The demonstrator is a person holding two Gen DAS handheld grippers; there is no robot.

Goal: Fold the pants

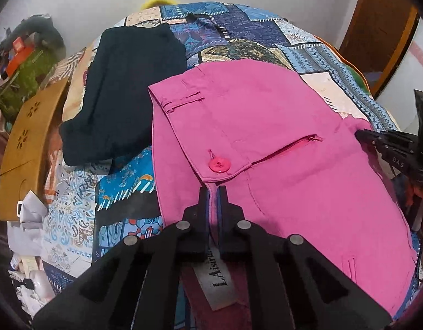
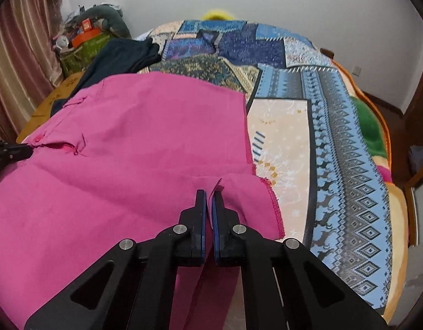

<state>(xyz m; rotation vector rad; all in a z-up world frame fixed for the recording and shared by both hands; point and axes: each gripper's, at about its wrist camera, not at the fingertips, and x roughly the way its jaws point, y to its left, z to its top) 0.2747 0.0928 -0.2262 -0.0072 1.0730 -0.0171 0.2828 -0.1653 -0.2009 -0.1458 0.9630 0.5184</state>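
The pink pants (image 1: 266,126) lie folded on a patterned bedspread (image 1: 239,24). In the left wrist view my left gripper (image 1: 213,192) is shut on the pants' waistband just below the pink button (image 1: 219,164); a white label (image 1: 217,280) hangs under the jaws. In the right wrist view my right gripper (image 2: 209,195) is shut on a raised fold of the pink pants (image 2: 128,143) near their hem edge. The right gripper also shows in the left wrist view (image 1: 360,133) at the right. The left gripper's tip shows in the right wrist view (image 2: 29,148) at the left.
A dark navy folded garment (image 1: 123,93) lies on the bed beyond the pants. A wooden board (image 1: 24,143) runs along the bed's left side, with clutter and a green box (image 1: 24,74) beyond. The bedspread (image 2: 335,137) stretches right; a wooden door (image 1: 376,27) stands at the far right.
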